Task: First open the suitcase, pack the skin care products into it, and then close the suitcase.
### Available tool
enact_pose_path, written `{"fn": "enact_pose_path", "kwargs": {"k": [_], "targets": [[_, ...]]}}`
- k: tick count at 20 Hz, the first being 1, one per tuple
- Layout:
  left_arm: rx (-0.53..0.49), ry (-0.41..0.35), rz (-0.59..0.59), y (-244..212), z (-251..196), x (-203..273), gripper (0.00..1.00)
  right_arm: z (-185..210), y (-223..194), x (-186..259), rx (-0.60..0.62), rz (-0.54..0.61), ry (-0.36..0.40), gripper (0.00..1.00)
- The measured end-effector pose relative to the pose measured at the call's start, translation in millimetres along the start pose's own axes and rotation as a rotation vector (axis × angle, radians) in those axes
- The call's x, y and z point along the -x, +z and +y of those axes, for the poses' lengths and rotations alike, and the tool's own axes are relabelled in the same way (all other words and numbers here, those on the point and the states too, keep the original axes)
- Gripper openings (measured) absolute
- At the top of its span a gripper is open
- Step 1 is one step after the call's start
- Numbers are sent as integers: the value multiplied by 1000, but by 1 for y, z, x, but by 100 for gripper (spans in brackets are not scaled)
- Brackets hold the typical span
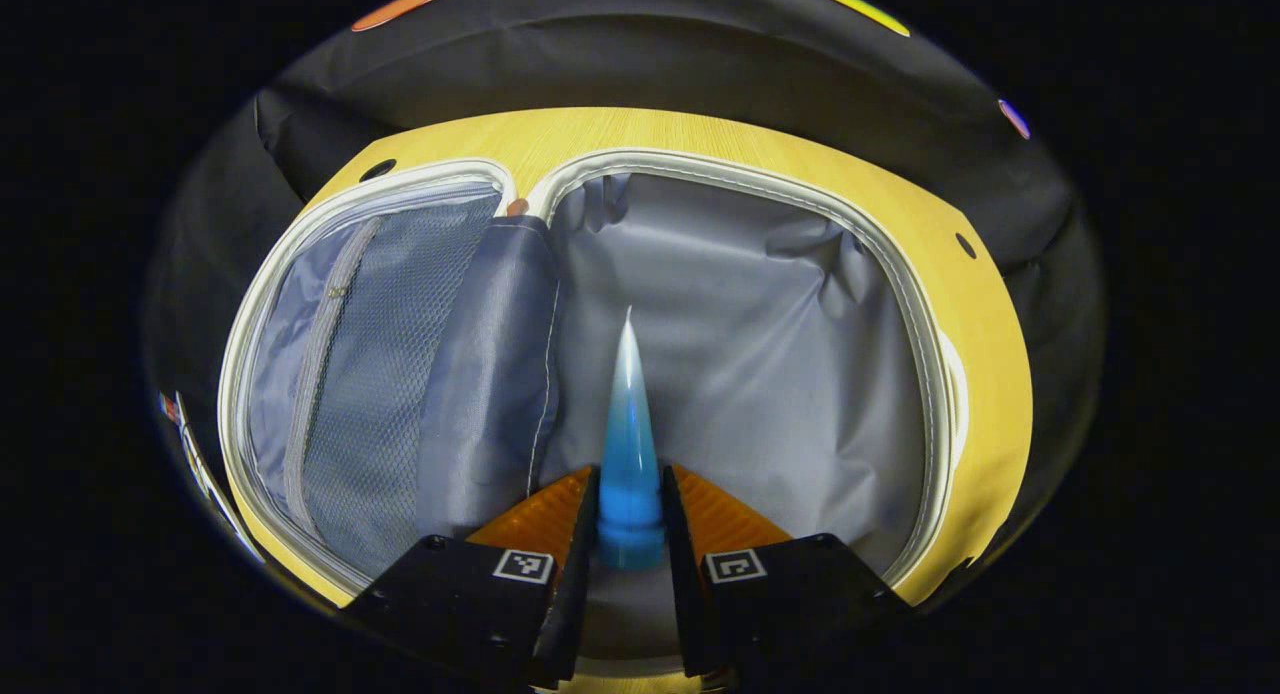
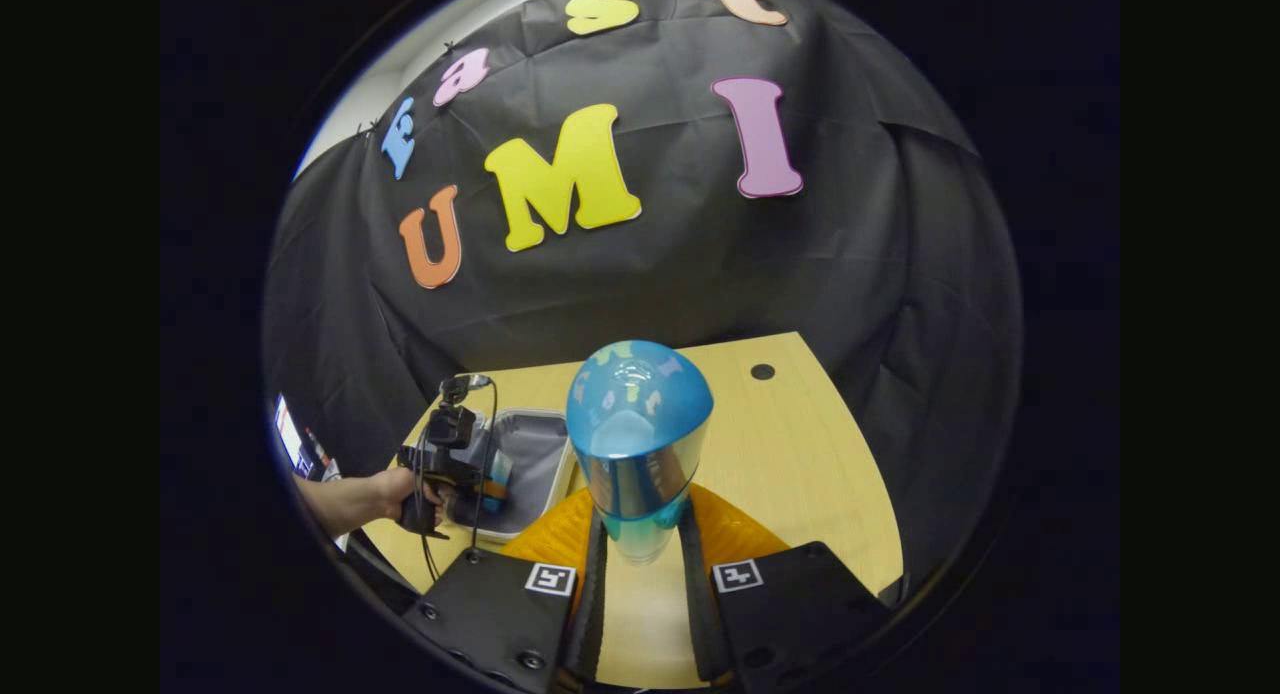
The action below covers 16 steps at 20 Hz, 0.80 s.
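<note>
Left gripper view, near to far: left gripper [image 1: 630,519] pinching a blue tube [image 1: 629,444] by its cap end, both fingers pressing on its sides, crimped tip pointing forward; holding it flat and lengthwise, presumably for laying down rather than dropping. Hovering above the open suitcase [image 1: 940,374], directly over the bare grey lining [image 1: 760,354] of the deeper half, apparently chosen as the free space. Beside it, across the fabric hinge, the mesh zip pocket [image 1: 370,374] of the lid half lying flat. Supporting both halves, the wooden bench [image 1: 990,304], with the suitcase spread fully open so either half can be reached from above.

Right gripper view, near to far: right gripper [image 2: 642,534] clamping a blue bottle [image 2: 640,434] low on its body, fingers pressing both sides, domed cap up; keeping it upright and well apart from the suitcase, seemingly waiting its turn. Farther off at left, a hand [image 2: 395,494] holding the left gripper over the suitcase's grey interior. Packing judged as under way: lid already open, both products not yet resting inside, closing not yet begun.
</note>
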<state>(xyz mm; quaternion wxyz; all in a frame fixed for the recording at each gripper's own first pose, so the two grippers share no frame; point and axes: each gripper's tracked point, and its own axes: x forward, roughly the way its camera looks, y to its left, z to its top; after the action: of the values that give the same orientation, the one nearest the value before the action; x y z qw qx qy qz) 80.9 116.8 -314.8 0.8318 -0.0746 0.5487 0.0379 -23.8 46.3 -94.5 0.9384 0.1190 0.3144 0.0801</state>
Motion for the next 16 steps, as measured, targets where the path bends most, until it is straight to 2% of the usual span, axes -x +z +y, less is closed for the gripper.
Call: {"fn": "enact_pose_path", "kwargs": {"k": [3,4,5,7,8,9,12,16], "targets": [[0,6,10,-1,-2,1,43,2,0,1,34,-1,4,33],[2,0,9,0,-4,0,45,4,-3,2,39,5,12,30],[9,-16,8,-1,-10,2,51,7,-6,2,41,18,24,33],[11,-34,-1,-1,-23,9,72,13,-13,0,54,42,42,30],[1,-29,-15,1,-24,14,82,17,-15,-2,61,47,53,33],[-1,-34,-36,3,-25,20,96,23,-15,-5,68,49,67,33],[43,-71,-118,8,-21,46,96,51,-16,-19,98,60,120,33],[163,-124,-274,-3,7,103,96,109,-18,-61,143,103,218,33]]}}
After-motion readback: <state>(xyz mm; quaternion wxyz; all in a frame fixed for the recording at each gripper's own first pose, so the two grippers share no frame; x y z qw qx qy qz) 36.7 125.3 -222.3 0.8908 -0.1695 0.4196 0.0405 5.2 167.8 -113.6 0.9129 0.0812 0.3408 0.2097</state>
